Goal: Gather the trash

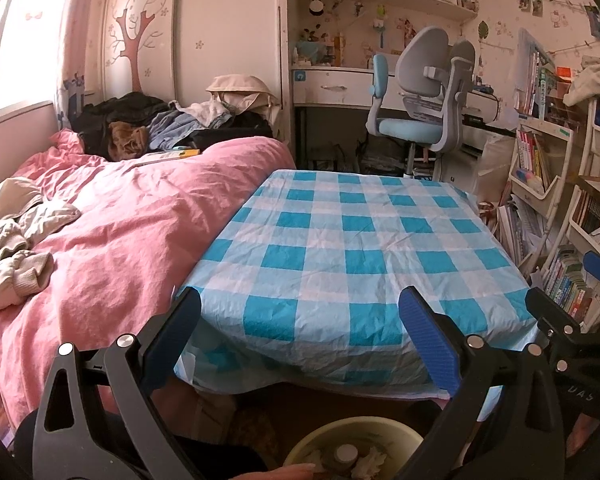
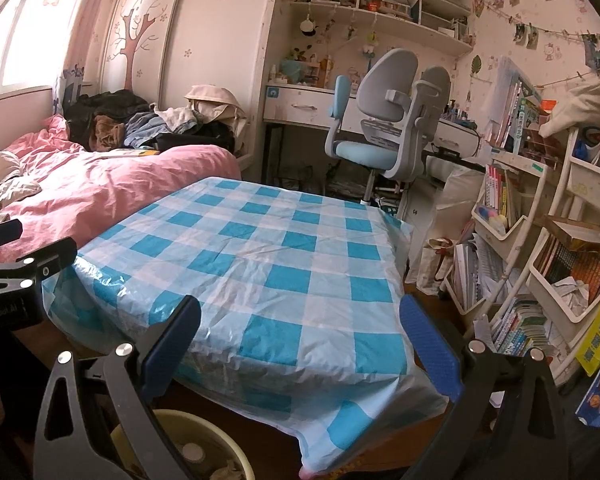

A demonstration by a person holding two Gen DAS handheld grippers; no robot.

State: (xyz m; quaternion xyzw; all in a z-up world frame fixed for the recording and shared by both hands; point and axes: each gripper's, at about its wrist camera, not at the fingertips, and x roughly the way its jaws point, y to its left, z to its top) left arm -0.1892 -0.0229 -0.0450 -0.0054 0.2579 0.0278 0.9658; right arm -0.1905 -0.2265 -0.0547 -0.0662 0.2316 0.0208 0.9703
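Trash [image 1: 364, 462] sat in the bin [image 1: 352, 428] below the desk [image 1: 352, 248] near edge, so I held both hand-held grippers, left [image 1: 300, 320] and right [image 2: 300, 324], spread and empty above that edge. The desk looked cleared, so I judged collection nearly done.

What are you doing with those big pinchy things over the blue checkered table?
A person is holding two grabber tools to collect trash. The left gripper and the right gripper both hover over the near edge of the checkered table, jaws open, holding nothing. No trash shows on the tablecloth. Below the table's near edge sits a yellowish bin with crumpled paper and a small round lid inside. A pink bed stands right beside the table.
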